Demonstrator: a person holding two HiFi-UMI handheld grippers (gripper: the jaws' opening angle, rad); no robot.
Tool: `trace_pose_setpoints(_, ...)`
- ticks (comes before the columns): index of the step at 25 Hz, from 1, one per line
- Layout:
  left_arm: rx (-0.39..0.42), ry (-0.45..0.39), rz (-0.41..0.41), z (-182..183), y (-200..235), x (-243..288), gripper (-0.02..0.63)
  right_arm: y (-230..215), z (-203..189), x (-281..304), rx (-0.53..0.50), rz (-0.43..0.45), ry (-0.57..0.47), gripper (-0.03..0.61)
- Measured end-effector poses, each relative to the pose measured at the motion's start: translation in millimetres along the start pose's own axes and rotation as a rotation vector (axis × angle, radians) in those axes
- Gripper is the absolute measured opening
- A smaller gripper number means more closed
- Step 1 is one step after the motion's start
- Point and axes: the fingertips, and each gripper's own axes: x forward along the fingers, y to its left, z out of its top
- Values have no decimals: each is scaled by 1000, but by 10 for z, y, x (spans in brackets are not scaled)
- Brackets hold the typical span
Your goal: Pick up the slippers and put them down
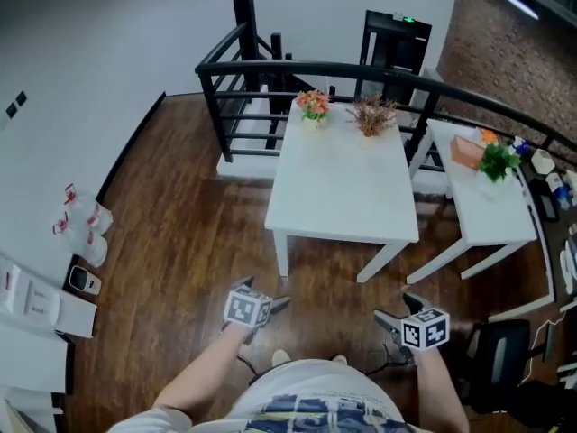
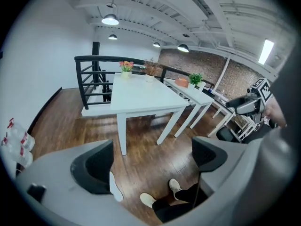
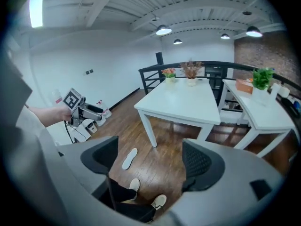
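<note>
One white slipper (image 3: 130, 158) lies flat on the brown wood floor, to the left of the person's feet and near the white table's front leg. In the left gripper view the slipper (image 2: 115, 190) shows partly behind the left jaw. I cannot make it out in the head view. My left gripper (image 2: 151, 161) is held high above the floor, open, with nothing between its jaws. My right gripper (image 3: 150, 161) is also high and open, holding nothing. In the head view, the left gripper (image 1: 275, 307) and right gripper (image 1: 394, 312) flank the person's body.
A large white table (image 1: 343, 188) with two flower pots stands ahead, and a second white table (image 1: 487, 215) stands to its right. A black railing (image 1: 243, 70) runs behind them. A black chair (image 1: 500, 350) is at lower right. Bags (image 1: 86, 228) and white boxes (image 1: 36, 305) line the left wall.
</note>
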Motion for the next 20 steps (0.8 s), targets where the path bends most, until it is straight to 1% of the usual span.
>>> trace_pose_setpoints(2,23,0,-10,154,-264,77,520,-207,-61,-183,32,-17,-28,413)
trace_pose_setpoints(5,57,-3,-22,343,-638,175,520,-476,-108,-417,54,-27,-58,413)
trace_pose_setpoints(9,58,-12,-16,465,-1002,307,520,-764,-143,-575,50,-14,-72,414)
trace_pose_setpoints(14,39,-12,23,461,-1205,383,520,-951,-75,-620,12,18,-86,411)
trace_pose_setpoints(20,10,-13,66,380,-1257,341,520,-1054,-7,-641,-28,24,-93,411)
